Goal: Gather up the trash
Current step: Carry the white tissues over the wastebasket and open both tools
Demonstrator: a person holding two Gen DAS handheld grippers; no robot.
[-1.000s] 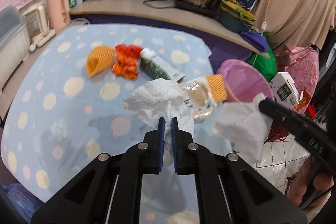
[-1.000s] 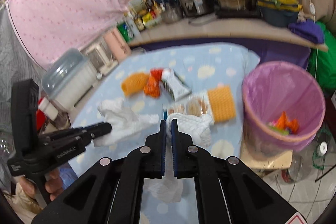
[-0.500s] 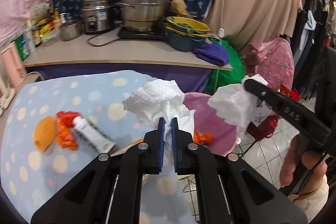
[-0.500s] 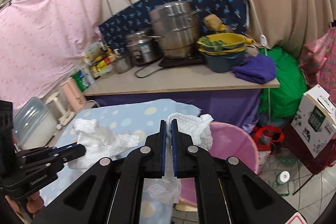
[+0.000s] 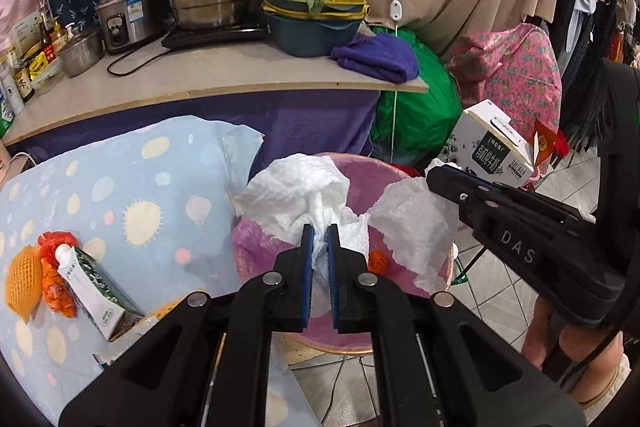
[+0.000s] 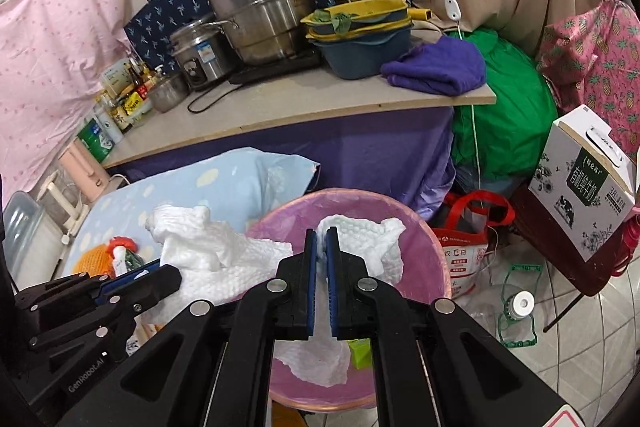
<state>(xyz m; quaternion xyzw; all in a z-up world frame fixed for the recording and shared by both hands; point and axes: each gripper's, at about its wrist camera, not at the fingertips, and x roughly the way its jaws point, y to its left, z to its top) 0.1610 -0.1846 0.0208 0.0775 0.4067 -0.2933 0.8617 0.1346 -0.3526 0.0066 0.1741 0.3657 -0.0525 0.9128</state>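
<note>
The left gripper [image 5: 319, 233] has its jaws clamped on a crumpled white paper towel [image 5: 296, 195], held over the round pink-lined trash bin [image 5: 256, 251]. The right gripper [image 6: 321, 237] grips a second white crumpled paper towel [image 6: 364, 239] above the same bin, beside the bench under a blue dotted cloth [image 5: 132, 179].

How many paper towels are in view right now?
2: one paper towel pinched in the left gripper, the other towel in the right gripper. Both hang over the bin; more may lie hidden inside.
</note>
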